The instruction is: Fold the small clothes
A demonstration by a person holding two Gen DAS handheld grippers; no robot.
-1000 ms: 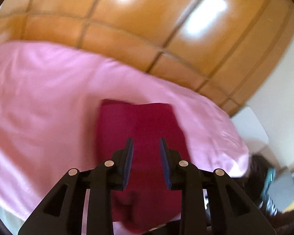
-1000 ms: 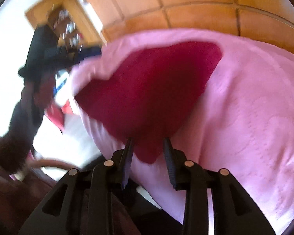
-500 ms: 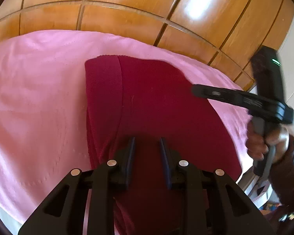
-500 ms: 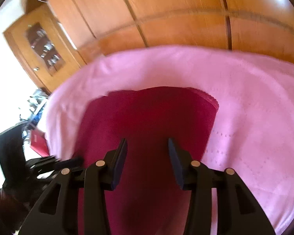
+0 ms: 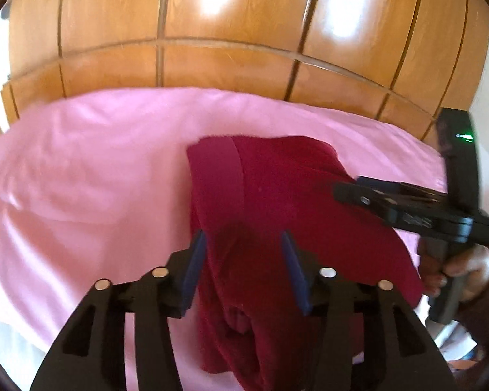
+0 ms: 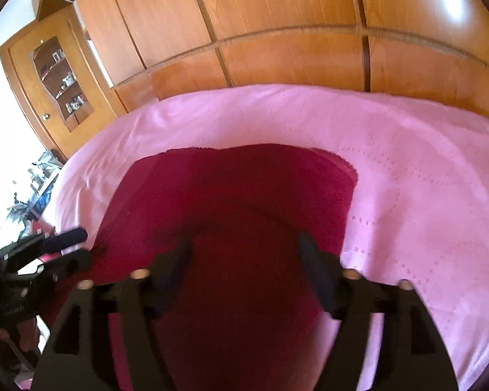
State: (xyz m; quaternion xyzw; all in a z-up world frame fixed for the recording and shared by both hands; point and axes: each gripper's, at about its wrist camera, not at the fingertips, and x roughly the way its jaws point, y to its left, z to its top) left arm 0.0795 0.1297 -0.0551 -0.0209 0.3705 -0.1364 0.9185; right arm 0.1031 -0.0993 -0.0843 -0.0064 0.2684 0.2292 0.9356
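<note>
A dark red garment (image 5: 277, 202) lies spread on a pink bedspread (image 5: 91, 169), its near end bunched and hanging over the bed's front edge. My left gripper (image 5: 243, 241) is open just above the garment's near part, holding nothing. My right gripper (image 6: 244, 242) is open over the same garment (image 6: 238, 189), empty. The right gripper also shows in the left wrist view (image 5: 348, 189) at the garment's right edge. The left gripper shows in the right wrist view (image 6: 78, 244) at the garment's left edge.
A wooden panelled wardrobe (image 5: 228, 32) stands behind the bed. A wooden cabinet with a glass door (image 6: 55, 78) stands at the left in the right wrist view. The pink bedspread (image 6: 423, 169) stretches bare to the right of the garment.
Both grippers have opened wider over the last second. The red garment went from held up and moving to lying spread on the bed. Both cameras now look more level across the bed.
</note>
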